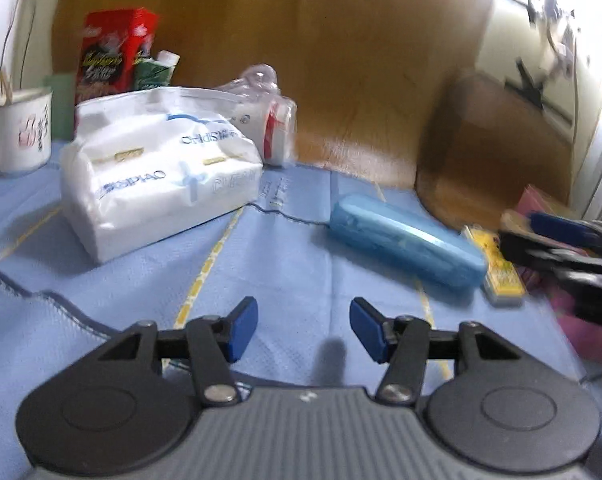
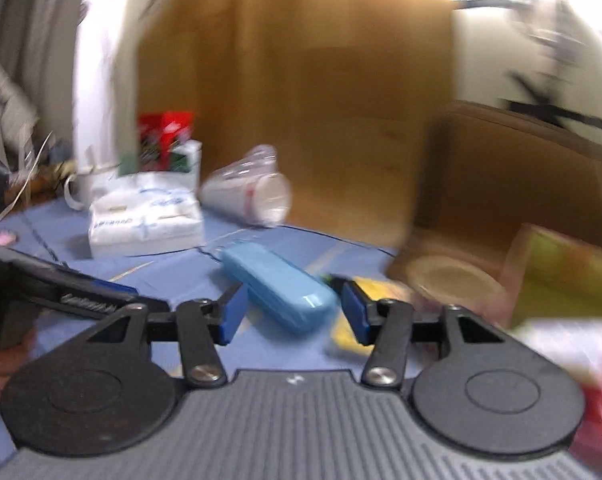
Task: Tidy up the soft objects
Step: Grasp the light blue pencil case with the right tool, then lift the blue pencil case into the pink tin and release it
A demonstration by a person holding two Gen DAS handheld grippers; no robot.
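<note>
Tissues (image 1: 157, 168), a soft white pack with blue print, lie on the blue cloth (image 1: 285, 276) toward its far left corner, and nothing of mine touches them. Just behind them, near the far edge, a bagged stack of cups (image 1: 269, 120) lies on its side; a white mug (image 1: 21, 132) stands at the far left, with a red box (image 1: 113, 52) and a green carton (image 1: 155, 72) behind the pack. A blue case (image 1: 405, 240) lies slantwise on the cloth toward the right edge, with a yellow packet (image 1: 501, 276) just beside its right end. My left claw (image 1: 304, 328) hovers over the near part of the cloth with its blue pads (image 1: 243, 330) apart and nothing between them. My right claw (image 2: 294, 312) also stands apart and holds nothing; the case shows between its pads (image 2: 233, 316) from this view (whether it is touched I cannot tell, the picture being blurred). A brown board (image 1: 301, 60) stands behind the far edge. At the right edge a pink thing (image 2: 597, 412) shows, too blurred to name.
</note>
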